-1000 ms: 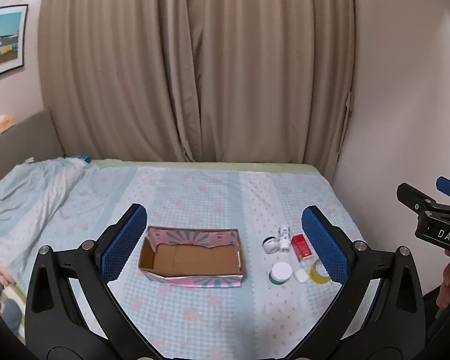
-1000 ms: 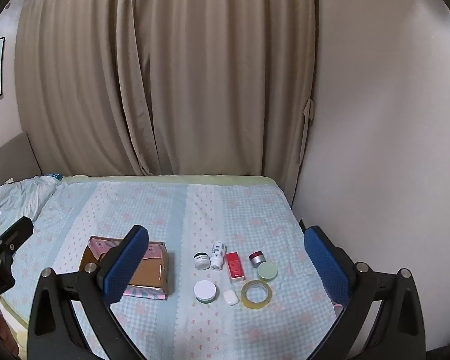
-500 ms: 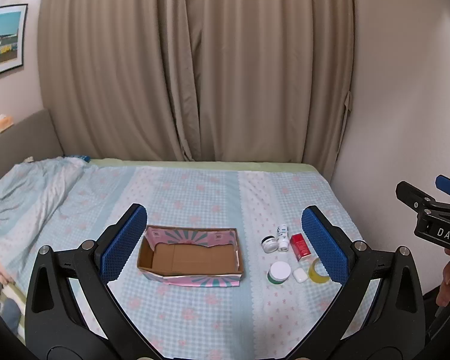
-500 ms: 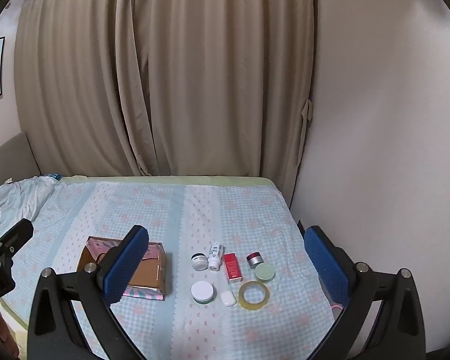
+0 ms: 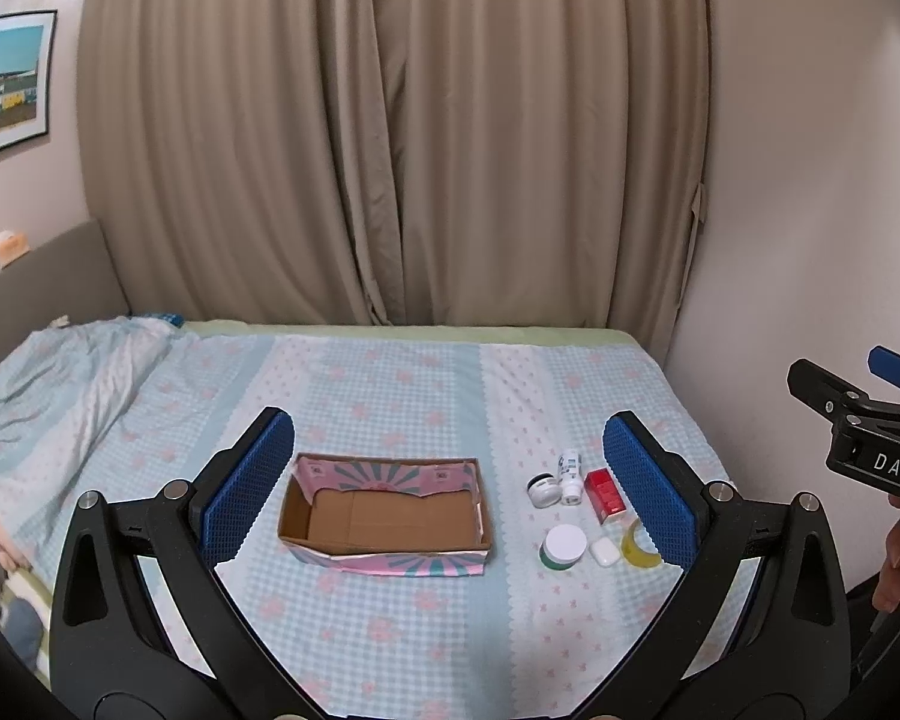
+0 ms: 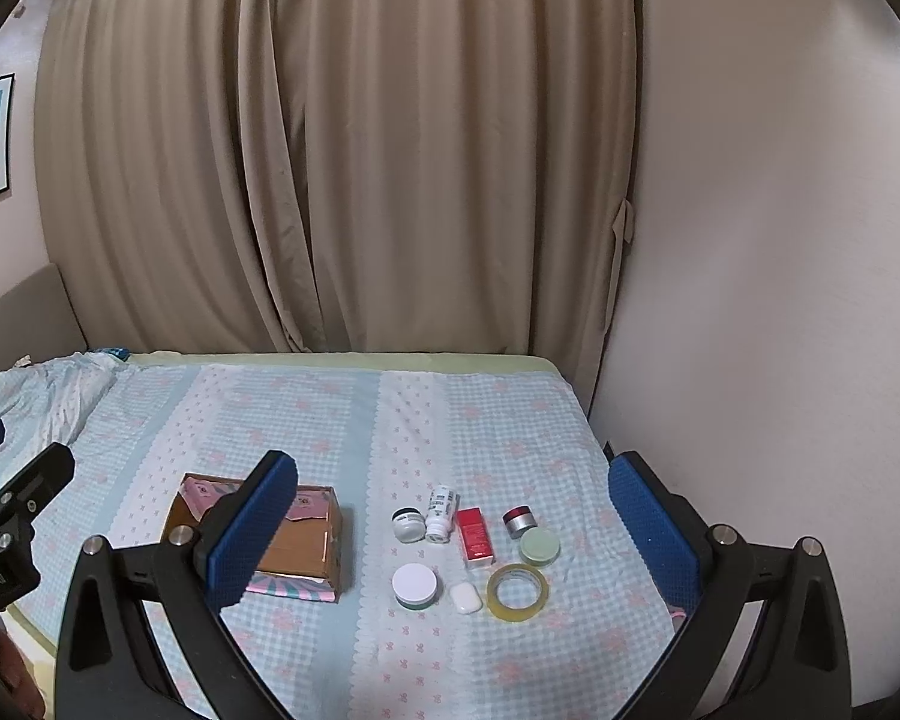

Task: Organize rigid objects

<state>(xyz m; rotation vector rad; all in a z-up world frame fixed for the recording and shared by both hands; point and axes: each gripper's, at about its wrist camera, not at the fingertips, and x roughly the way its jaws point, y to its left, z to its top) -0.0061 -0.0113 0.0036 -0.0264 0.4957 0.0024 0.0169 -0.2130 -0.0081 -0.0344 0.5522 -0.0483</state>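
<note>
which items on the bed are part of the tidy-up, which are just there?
Job:
cardboard box
white-lid jar
small jar
white bottle
red box
red-lid tin
green-lid jar
white case
tape roll

Background:
blanket
curtains
picture

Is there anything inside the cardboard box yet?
No, the cardboard box shows only its bare brown floor, while the small items lie beside it on the bed.

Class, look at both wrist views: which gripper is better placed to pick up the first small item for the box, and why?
Probably the right gripper: open, with the tape roll and red box between its fingers. The left gripper frames the cardboard box.
</note>
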